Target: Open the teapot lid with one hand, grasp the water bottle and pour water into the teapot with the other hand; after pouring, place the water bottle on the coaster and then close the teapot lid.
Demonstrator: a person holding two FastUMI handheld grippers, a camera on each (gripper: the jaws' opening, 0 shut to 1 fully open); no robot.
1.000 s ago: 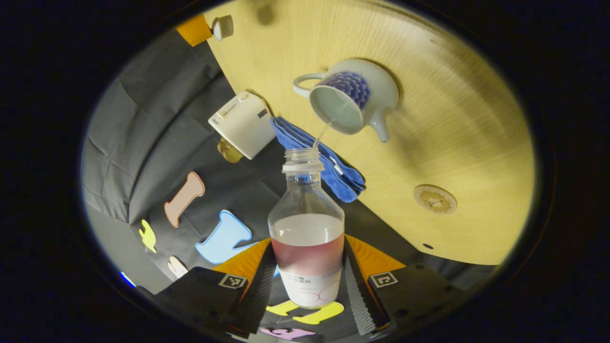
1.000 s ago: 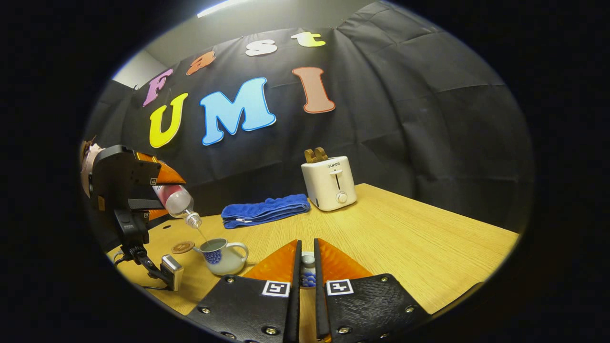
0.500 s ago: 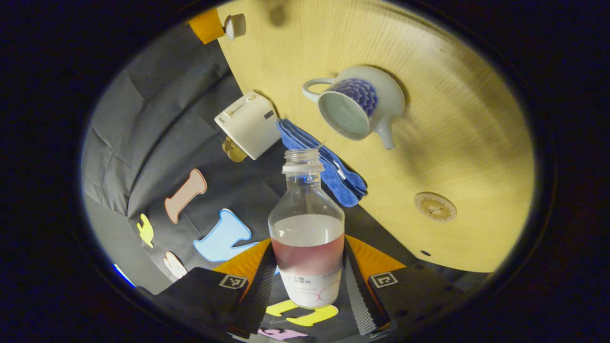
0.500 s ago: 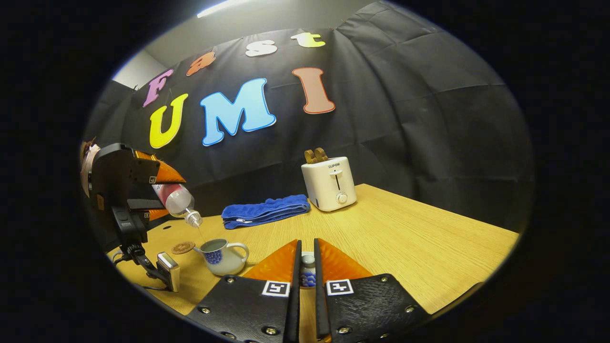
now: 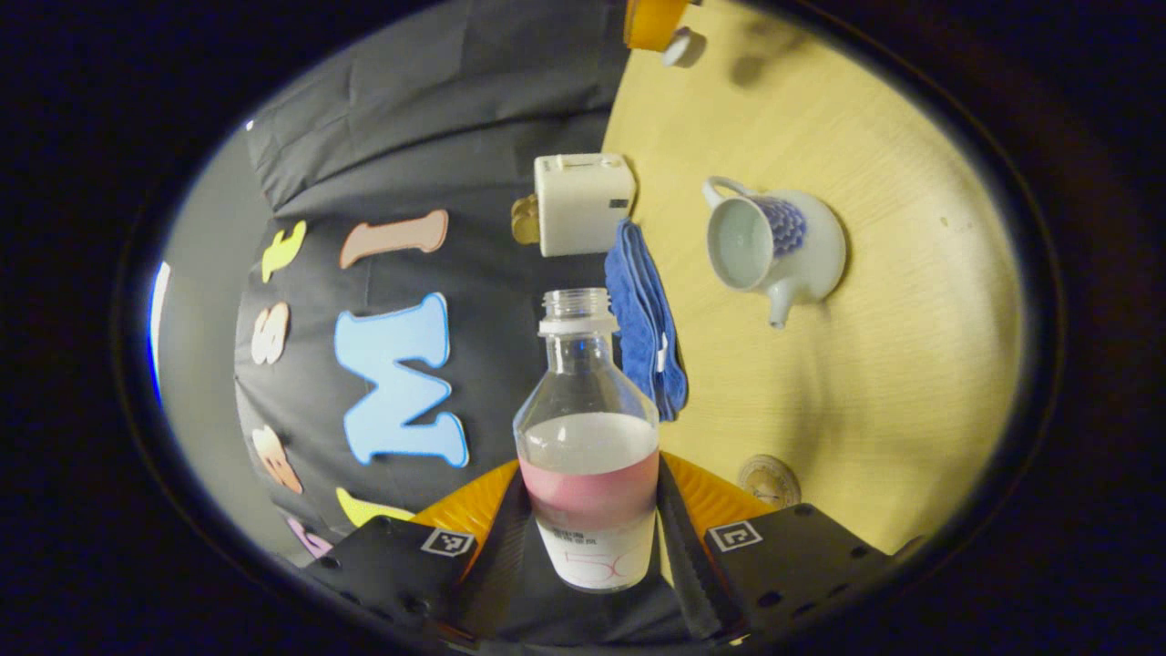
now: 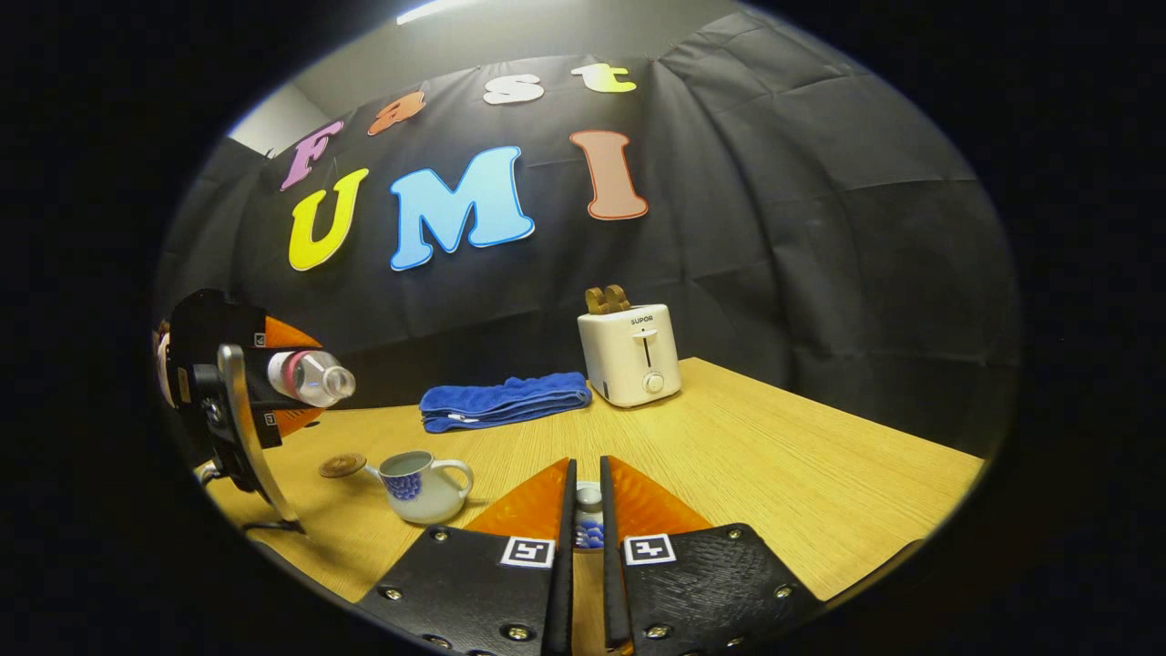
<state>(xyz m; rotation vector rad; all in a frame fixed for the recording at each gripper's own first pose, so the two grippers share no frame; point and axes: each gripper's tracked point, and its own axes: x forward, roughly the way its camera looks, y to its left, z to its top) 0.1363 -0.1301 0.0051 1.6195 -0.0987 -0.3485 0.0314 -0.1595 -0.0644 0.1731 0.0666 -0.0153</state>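
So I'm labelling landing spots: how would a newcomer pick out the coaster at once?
Start at the wooden table and find the white teapot with its blue pattern. The coaster lies flat just beyond the teapot's spout, apart from it. It is the sole small brown disc, far flatter than the teapot.

A: Occlusions in the left gripper view?

B: The bottle (image 5: 588, 446) base is cut off between the fingers, its label print too small to read. The coaster (image 5: 769, 480) is partly hidden behind the gripper body.

A: Right gripper view?

B: The lid (image 6: 588, 521) shows as a sliver in the finger gap; the rest is hidden. The hand holding the far gripper (image 6: 273, 387) is mostly hidden. The coaster (image 6: 342, 466) pattern is too small to tell.
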